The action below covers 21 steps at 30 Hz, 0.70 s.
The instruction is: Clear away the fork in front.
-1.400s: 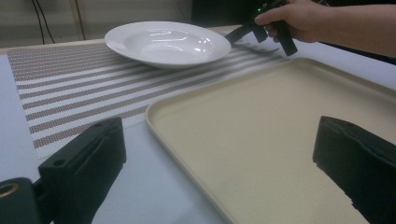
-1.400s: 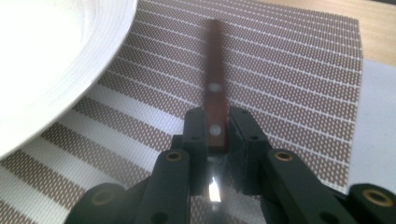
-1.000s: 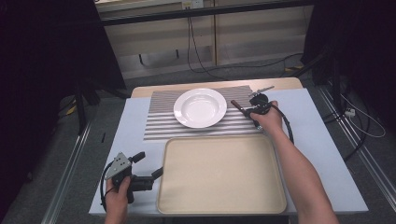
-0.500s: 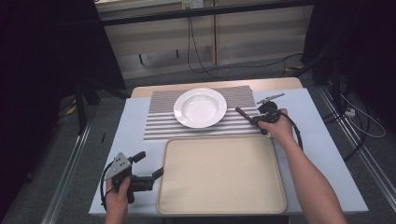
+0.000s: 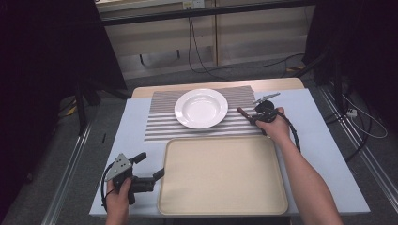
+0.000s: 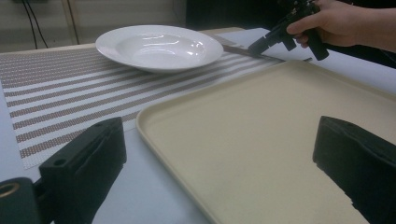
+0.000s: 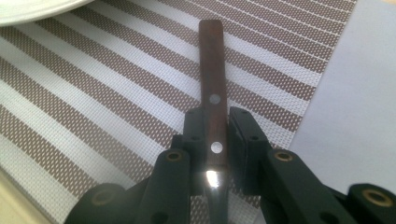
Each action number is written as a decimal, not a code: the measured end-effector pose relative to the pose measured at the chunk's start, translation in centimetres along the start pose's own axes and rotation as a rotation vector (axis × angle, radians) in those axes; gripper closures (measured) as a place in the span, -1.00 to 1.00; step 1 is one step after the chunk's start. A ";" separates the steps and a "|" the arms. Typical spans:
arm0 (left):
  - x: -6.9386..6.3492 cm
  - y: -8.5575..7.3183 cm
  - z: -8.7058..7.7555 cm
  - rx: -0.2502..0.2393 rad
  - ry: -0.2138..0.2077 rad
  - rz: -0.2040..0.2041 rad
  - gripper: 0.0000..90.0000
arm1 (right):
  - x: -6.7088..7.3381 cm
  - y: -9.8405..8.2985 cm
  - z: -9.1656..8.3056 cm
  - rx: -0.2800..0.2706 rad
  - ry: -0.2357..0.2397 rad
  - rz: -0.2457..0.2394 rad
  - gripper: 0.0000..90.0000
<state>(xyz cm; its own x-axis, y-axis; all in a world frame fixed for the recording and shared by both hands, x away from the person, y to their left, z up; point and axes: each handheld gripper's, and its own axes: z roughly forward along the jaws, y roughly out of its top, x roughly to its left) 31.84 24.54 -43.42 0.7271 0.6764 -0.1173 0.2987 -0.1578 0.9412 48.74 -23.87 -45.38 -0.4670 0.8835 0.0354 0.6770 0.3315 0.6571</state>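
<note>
Right tongs point(image 7: 215, 140): clenched on knife point(image 7: 212, 93), shifted rightward from plate point(image 5: 202, 108).
Left tongs point(image 6: 219, 154): released, lower left, unmoved.
Meaning: knife secured.

R gripper point(image 5: 253, 115) fingers clamped, arm stretched fwd; L gripper point(image 5: 148, 166) fingers wide apart, held low

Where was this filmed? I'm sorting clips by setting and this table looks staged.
Probably a lab or recording bench, not a dining room: a place setting of plate, striped mat and tray on a covered table, with loose cables on the floor and dark screens around.
</note>
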 end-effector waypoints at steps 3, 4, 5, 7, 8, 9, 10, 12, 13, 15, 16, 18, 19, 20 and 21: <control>0.0 0.0 0.0 -0.002 0.002 0.000 -0.93 | -0.1 -0.4 -0.4 0.003 0.021 -0.007 0.73; 0.0 0.0 0.0 -0.003 0.003 0.000 -0.93 | -0.1 -0.6 -0.6 0.006 0.024 -0.015 0.72; 0.0 0.0 0.0 -0.002 0.002 0.001 -0.93 | -0.1 -0.8 -0.8 0.006 0.026 -0.025 0.73; -0.1 0.0 0.0 -0.002 0.001 0.003 -0.93 | 0.0 -1.2 -1.4 0.022 0.031 -0.032 0.73; -0.1 0.1 0.0 -0.003 0.000 0.004 -0.93 | 0.0 -1.4 -1.6 0.026 0.034 -0.043 0.72; -0.2 0.1 0.0 -0.003 0.000 0.004 -0.93 | 0.0 -1.7 -1.8 0.028 0.038 -0.033 0.72; -0.2 0.1 0.0 -0.004 0.002 0.005 -0.93 | 0.0 -1.8 -2.0 0.029 0.037 -0.024 0.72; -0.2 0.1 0.0 -0.004 0.000 0.011 -0.93 | 0.1 -2.0 -2.1 0.037 0.035 -0.023 0.71; -0.3 0.1 0.0 -0.004 0.000 0.012 -0.93 | 0.1 -2.0 -2.1 0.037 0.035 -0.023 0.71; -0.3 0.1 0.0 -0.008 0.002 0.006 -0.93 | 0.2 -1.9 -2.1 0.052 0.027 -0.026 0.70; -0.3 0.2 -0.1 -0.010 0.004 0.005 -0.94 | 0.2 -1.8 -2.1 0.056 0.029 -0.023 0.70; -0.2 0.1 -0.2 -0.013 0.005 0.004 -0.93 | 0.2 -1.7 -2.0 0.060 0.033 -0.020 0.70; -0.2 0.1 -0.3 -0.014 0.008 0.001 -0.94 | 0.1 -1.7 -2.0 0.059 0.038 -0.018 0.70; -0.1 0.1 -0.3 -0.016 0.006 -0.001 -0.93 | -0.1 -1.8 -2.0 0.058 0.044 -0.003 0.70; -0.1 0.2 -0.3 -0.013 0.008 0.000 -0.93 | -0.1 -1.8 -2.0 0.054 0.048 0.010 0.70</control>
<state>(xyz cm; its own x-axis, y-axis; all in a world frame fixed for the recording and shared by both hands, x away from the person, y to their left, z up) 31.68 24.67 -43.18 0.7217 0.6826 -0.1150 0.2907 -0.1481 0.9453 46.40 -25.27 -45.07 -0.4857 0.8706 0.0786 0.7108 0.3410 0.6152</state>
